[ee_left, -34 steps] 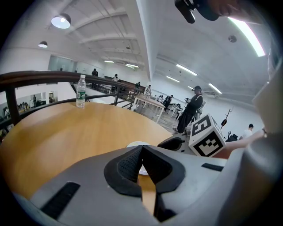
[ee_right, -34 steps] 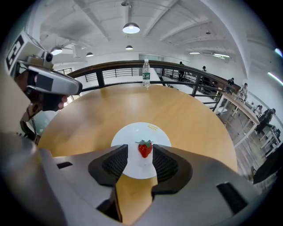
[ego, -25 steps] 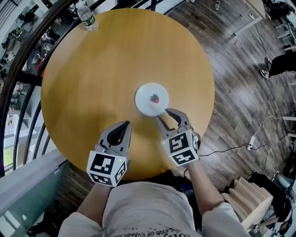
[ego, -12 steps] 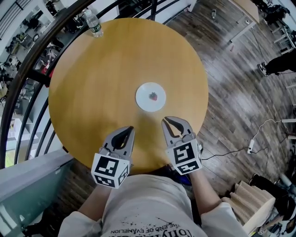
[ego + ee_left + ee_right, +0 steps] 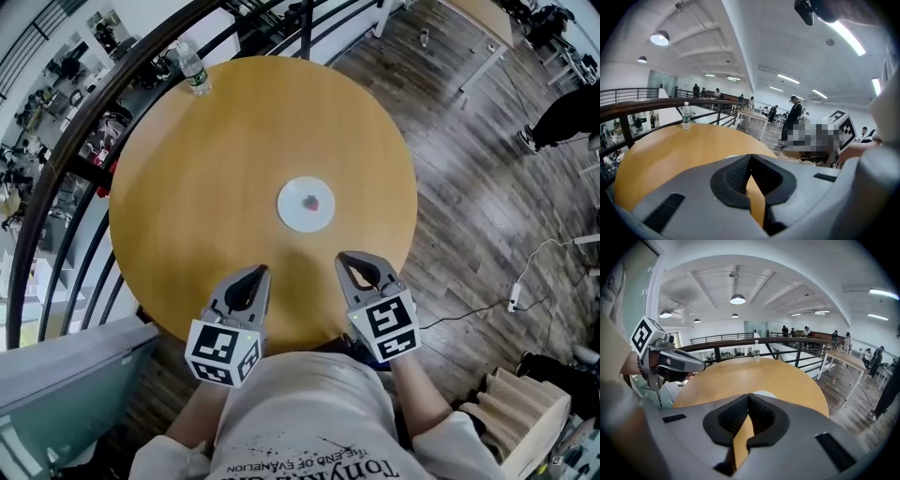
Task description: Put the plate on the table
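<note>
Withdrawn from the plate's rim toward the desk's near edge, the right claw [image 5: 352,261] is clenched on nothing. The left claw [image 5: 255,275] is likewise clenched and empty. The plate [image 5: 306,204] lies flat at the centre of the desk [image 5: 187,187], apart from both claws. It is judged stiff, light, smooth and breakable, so take it by the near rim. Only the head view shows the small red item [image 5: 312,200] on it; the right gripper view shows merely a sliver of rim.

The person wears a light grey short-sleeved T-shirt [image 5: 309,412] with dark print across it. Beyond the T-shirt, the left hand-held gripper [image 5: 258,272] and the right hand-held gripper [image 5: 344,257] share grey shells, black textured pads [image 5: 730,417], and cubes [image 5: 222,350] bearing black-and-white square markers.
</note>
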Demonstrator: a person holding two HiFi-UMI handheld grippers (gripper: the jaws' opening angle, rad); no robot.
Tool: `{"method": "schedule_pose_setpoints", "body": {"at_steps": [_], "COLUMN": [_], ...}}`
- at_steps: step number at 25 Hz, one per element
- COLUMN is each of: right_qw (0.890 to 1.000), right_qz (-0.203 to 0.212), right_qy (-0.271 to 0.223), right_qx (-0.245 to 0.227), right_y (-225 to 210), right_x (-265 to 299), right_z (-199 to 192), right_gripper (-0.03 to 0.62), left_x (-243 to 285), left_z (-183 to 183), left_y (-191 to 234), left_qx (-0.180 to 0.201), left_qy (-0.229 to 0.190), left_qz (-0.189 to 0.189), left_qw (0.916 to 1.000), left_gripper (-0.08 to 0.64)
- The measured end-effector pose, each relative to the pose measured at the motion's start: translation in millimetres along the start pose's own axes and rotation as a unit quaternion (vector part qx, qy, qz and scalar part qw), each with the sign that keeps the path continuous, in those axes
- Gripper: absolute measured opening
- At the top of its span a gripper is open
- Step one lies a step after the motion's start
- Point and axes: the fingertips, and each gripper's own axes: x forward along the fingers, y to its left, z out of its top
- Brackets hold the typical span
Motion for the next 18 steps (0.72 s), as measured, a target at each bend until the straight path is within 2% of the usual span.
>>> {"method": "schedule_pose_setpoints", "body": {"at_steps": [18], "right_qw": [1.0], "right_qz": [0.008], "right_qy": [-0.017], "right_qx": [0.002], "right_y": [0.5], "right_x": [-11.2], "right_z": [14.1], "right_gripper": [0.025], "left_x": [-2.5], "left_z": [11.1], "left_y": [-18.6], "left_qx": [0.01], "left_qy": [-0.01], "left_qz": [-0.01], "left_qw": [0.9999], "left_gripper": [0.023]}}
